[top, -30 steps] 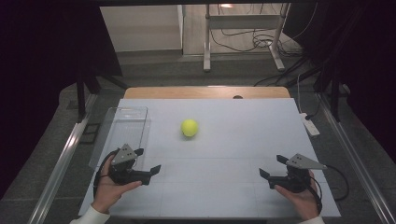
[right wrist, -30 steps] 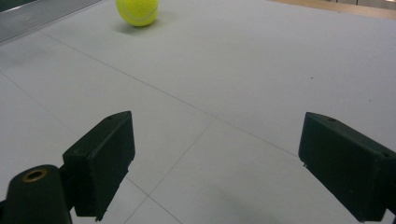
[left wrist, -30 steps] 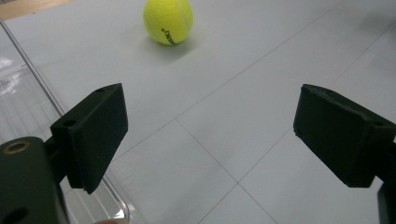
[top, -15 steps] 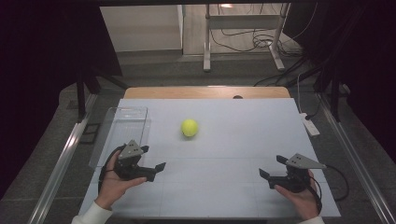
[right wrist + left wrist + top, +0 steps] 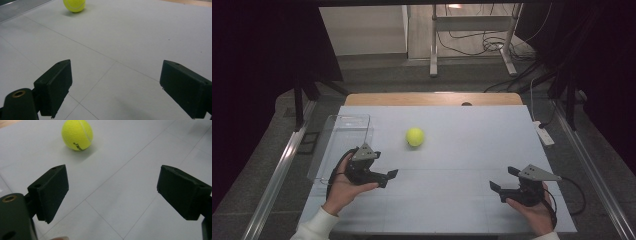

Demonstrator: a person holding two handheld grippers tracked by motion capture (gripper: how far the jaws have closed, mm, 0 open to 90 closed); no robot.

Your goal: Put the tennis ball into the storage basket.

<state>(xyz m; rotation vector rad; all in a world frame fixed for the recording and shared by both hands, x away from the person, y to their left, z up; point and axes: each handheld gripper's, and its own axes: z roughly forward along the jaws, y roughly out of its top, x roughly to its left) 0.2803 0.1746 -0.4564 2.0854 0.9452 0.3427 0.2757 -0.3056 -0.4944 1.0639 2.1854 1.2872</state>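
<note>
Tennis ball (image 5: 415,136) sitting mid-table, ahead of the left gripper (image 5: 384,176), jaws wide and empty. Looks light, fuzzy, springy and prone to rolling, so best pinched across the middle. Right gripper (image 5: 502,181) also gaping, holding nothing.

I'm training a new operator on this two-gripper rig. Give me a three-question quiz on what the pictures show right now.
1. True or false: the left gripper has the ball between its jaws.
2. Which lies nearest the left gripper? A) the clear tray B) the white remote C) the right gripper
3. Fill in: the right gripper's jaws stand ____ above the white table.

Key
1. False. The ball lies apart on the table, ahead of the open jaws.
2. A. The tray sits at the table's left edge, just beyond that hand.
3. Open, with nothing between them.
</note>
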